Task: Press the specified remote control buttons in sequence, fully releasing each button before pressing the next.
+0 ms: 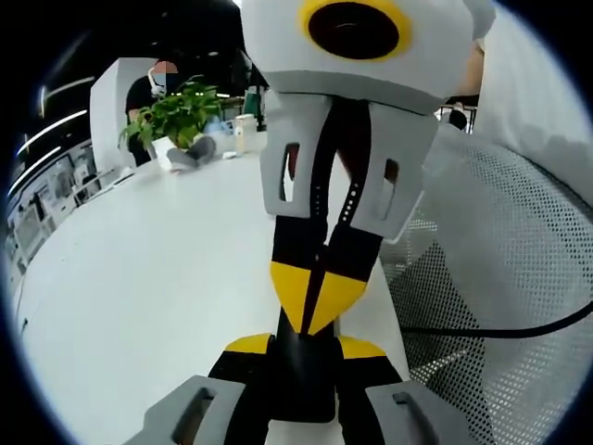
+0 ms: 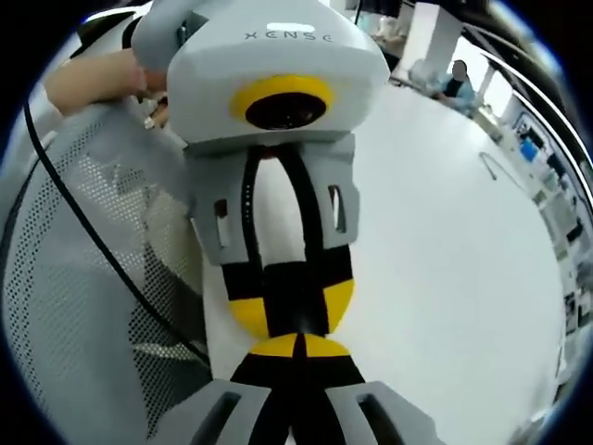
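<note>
A black remote control (image 1: 301, 380) stands between the yellow-tipped jaws of my left gripper (image 1: 304, 345), which is shut on it. My right gripper (image 1: 315, 297) comes down from the top of the left gripper view. Its jaws are shut together and its yellow tips rest against the remote's upper end. In the right gripper view my right gripper (image 2: 298, 348) is shut at the bottom, its tips meeting the remote (image 2: 296, 297) held in the left gripper (image 2: 292, 311) facing it. The buttons are hidden.
A white table (image 1: 139, 278) stretches behind, also in the right gripper view (image 2: 445, 232). A grey mesh chair (image 1: 500, 260) with a black cable (image 1: 500, 329) stands beside it. A potted plant (image 1: 176, 116) and a bottle (image 1: 246, 134) sit at the far end, near a seated person.
</note>
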The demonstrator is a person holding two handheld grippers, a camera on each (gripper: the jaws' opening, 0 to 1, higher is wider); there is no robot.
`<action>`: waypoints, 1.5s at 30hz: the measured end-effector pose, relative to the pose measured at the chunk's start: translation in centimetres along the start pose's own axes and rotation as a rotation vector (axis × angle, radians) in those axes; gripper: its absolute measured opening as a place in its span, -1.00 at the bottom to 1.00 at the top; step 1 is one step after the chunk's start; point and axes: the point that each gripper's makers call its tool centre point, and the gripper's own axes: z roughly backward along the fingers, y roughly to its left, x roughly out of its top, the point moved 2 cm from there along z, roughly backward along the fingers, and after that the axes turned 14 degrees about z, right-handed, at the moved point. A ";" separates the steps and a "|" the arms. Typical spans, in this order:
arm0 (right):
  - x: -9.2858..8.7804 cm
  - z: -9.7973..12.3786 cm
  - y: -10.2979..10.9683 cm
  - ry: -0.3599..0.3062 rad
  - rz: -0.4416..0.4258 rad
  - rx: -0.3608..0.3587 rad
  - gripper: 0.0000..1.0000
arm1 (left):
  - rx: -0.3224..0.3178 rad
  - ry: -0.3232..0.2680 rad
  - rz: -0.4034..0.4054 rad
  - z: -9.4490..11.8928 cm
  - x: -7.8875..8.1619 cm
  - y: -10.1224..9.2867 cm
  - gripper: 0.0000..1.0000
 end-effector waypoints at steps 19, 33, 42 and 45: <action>-0.1 -0.1 0.0 0.013 0.021 -0.009 -1.00 | -0.007 -0.008 0.005 0.0 0.0 0.0 -0.52; -0.2 0.0 0.0 -0.011 0.042 -0.009 -1.00 | 0.000 -0.004 0.004 -0.1 0.0 0.0 -0.52; -0.3 0.2 0.1 -0.128 -0.039 0.007 -1.00 | -0.001 -0.008 0.007 0.0 0.0 0.0 -0.52; -0.3 0.2 0.0 -0.137 -0.056 0.012 -1.00 | -0.002 -0.009 0.008 0.0 0.0 0.0 -0.52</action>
